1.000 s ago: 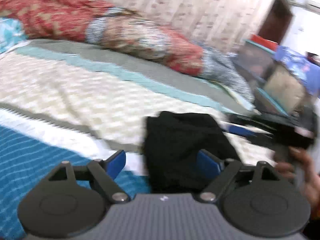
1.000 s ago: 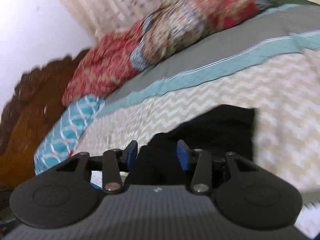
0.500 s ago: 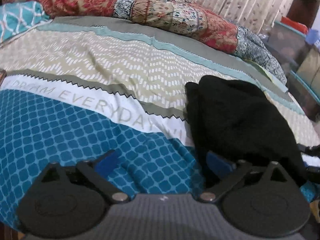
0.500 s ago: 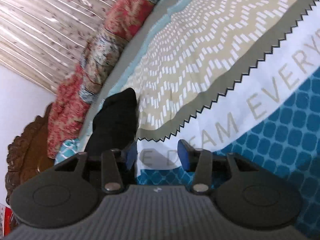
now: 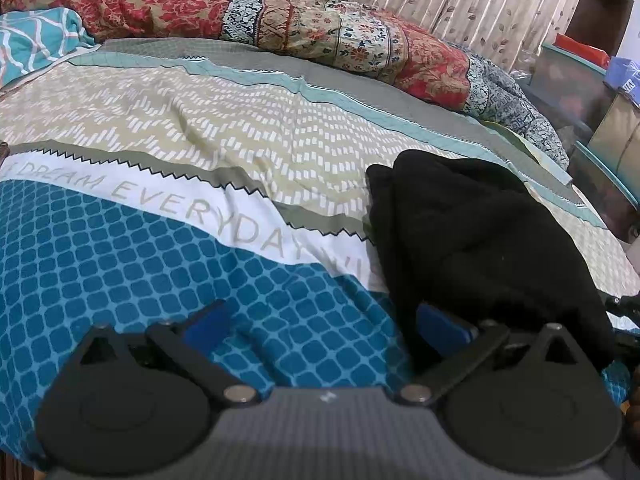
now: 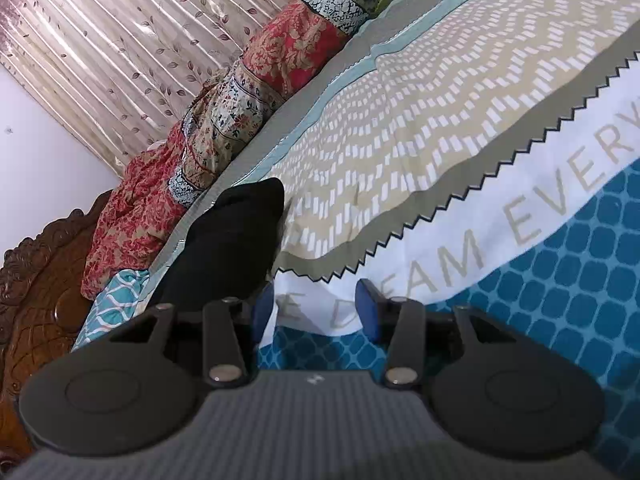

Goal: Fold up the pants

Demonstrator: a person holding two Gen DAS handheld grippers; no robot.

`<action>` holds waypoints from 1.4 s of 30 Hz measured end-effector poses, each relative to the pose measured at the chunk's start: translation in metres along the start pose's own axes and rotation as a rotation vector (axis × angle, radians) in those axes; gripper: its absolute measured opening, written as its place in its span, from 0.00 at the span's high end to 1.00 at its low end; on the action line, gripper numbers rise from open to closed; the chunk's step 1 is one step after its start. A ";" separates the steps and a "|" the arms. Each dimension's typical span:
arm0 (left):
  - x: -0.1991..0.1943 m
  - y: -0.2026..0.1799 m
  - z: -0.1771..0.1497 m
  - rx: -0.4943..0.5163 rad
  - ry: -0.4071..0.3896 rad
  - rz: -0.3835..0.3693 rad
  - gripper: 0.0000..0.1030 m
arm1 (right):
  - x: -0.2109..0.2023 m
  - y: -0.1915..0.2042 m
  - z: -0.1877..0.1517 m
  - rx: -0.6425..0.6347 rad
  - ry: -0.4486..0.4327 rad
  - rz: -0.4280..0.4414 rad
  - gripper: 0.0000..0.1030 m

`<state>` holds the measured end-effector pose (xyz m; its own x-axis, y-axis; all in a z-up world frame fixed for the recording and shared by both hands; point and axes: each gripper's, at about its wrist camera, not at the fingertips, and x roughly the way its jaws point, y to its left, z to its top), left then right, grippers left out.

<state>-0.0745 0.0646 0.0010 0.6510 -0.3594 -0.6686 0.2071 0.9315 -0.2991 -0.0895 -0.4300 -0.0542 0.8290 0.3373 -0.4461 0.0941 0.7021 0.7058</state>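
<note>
black pants (image 5: 472,240) lengthwise toward pillows

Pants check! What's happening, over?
Left tool opening, empty. Right tool open, empty. Black pants bundled on bedspread. Nothing blocking.

Bedspread (image 5: 208,144) open left of black pants (image 5: 472,240); rolled quilt (image 5: 320,28) blocks far edge; headboard (image 6: 36,280) bounds bed end.
</note>
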 end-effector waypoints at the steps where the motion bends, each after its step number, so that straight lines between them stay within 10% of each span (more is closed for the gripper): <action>1: 0.000 0.000 0.000 0.000 0.000 0.000 0.00 | 0.000 0.000 0.000 0.002 0.000 0.002 0.53; 25: 0.001 0.003 0.005 -0.004 0.020 -0.012 0.00 | -0.005 0.002 -0.005 0.011 -0.007 0.003 0.53; 34: -0.025 0.026 0.052 -0.236 -0.035 -0.173 0.00 | -0.016 0.020 0.003 0.104 -0.005 0.123 0.40; 42: 0.033 -0.018 0.073 -0.071 0.060 -0.202 0.00 | 0.018 0.058 0.016 -0.016 0.064 0.177 0.32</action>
<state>-0.0035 0.0396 0.0338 0.5561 -0.5432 -0.6291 0.2755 0.8346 -0.4771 -0.0605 -0.3934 -0.0118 0.7953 0.4950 -0.3499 -0.0594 0.6380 0.7678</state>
